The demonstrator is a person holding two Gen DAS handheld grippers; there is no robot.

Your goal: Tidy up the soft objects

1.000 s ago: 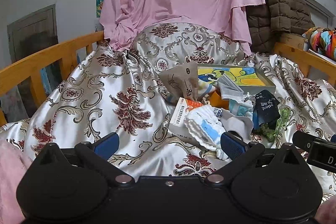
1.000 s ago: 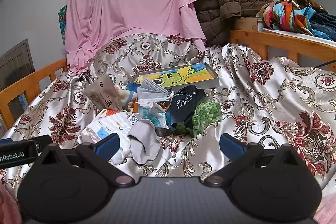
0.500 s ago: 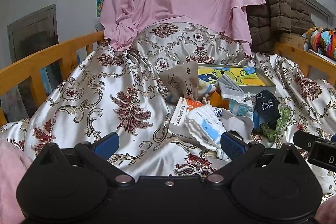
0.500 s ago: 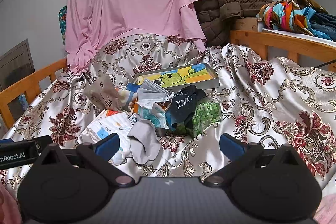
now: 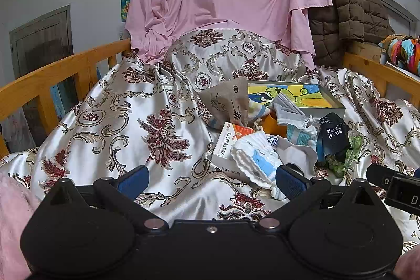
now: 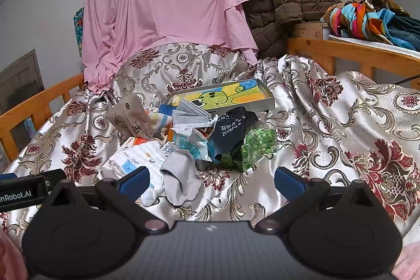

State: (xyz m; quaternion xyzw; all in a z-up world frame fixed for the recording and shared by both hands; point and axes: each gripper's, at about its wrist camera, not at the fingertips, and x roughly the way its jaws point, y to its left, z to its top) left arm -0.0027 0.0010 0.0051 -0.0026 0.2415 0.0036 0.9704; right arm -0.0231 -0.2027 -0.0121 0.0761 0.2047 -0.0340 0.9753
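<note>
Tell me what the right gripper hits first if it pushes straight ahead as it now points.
Most likely the grey sock, lying just ahead and slightly left between the open fingers of the right gripper, or the satin bedspread beside it. The black sock lies further on. Depth is hard to judge.

Both wrist views face forward, low, sharing the clutter pile (image 5: pixel 275 138).

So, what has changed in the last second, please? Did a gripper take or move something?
Nothing visibly changed. Both the left gripper and the right gripper stay open and empty above the pile, and the white folded cloth and grey sock lie where they were.
</note>
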